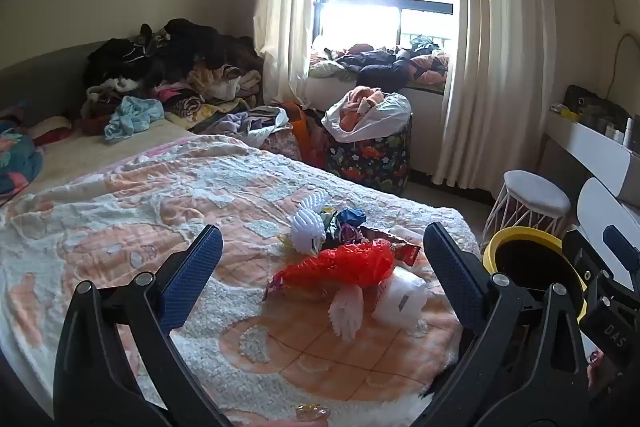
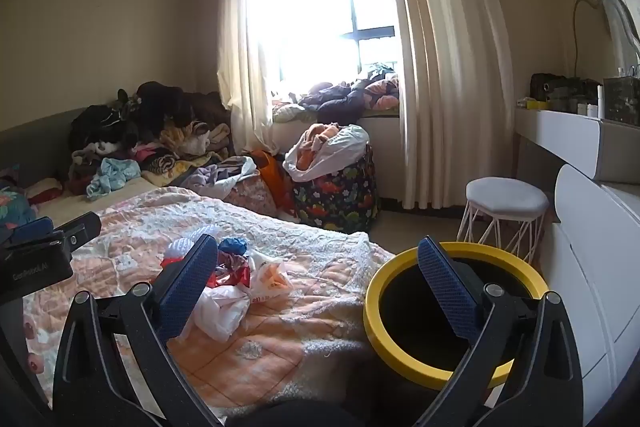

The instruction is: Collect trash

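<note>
Trash: crumpled red plastic bag [image 1: 344,261] with white wrappers, heaped on peach quilted bed [image 1: 120,227], lay at 12 o'clock between left gripper [image 1: 320,275] fingers, spread, empty. Right gripper [image 2: 320,287], likewise spread, framed yellow-rimmed black bin [image 2: 404,291] at 1 o'clock. Bin interior unreadable.
</note>
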A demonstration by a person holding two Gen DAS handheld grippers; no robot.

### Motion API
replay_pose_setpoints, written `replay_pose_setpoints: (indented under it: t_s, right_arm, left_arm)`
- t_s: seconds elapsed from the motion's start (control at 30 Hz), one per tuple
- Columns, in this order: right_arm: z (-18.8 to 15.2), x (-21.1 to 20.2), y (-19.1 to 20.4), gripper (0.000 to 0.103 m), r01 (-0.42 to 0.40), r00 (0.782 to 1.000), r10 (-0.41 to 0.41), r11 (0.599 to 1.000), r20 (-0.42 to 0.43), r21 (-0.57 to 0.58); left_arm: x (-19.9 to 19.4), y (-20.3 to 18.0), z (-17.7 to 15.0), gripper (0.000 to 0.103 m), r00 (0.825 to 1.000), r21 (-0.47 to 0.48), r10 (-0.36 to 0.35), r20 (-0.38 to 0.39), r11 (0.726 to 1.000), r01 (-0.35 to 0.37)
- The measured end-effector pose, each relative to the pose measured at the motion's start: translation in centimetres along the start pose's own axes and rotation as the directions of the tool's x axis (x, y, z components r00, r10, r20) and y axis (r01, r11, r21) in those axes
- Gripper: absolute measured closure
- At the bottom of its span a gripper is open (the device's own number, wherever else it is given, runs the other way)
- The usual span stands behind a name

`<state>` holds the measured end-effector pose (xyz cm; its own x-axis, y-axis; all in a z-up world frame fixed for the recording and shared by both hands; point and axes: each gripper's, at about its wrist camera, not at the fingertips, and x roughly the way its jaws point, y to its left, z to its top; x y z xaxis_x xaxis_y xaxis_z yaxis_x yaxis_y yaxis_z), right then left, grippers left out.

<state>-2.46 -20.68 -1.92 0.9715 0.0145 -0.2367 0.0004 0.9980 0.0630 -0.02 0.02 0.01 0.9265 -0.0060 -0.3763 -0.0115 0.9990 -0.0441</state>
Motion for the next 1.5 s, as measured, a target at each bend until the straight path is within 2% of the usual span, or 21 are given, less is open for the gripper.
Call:
replay_pose_setpoints:
  t_s: [0.53, 1.5]
  right_arm:
    - [0.31, -0.22, -0.22, 0.006, 0.000, 1.000, 0.000, 1.000, -0.011, 0.010]
    - [0.42, -0.33, -0.09, 0.006, 0.001, 1.000, -0.001, 1.000, -0.007, 0.000]
  left_arm:
    - [-0.20, -0.07, 0.30, 0.011, 1.000, -0.007, -0.021, 0.002, 1.000, 0.021]
    - [-0.30, -0.47, 0.66, 0.011, 1.000, -0.009, -0.017, 0.009, 1.000, 0.017]
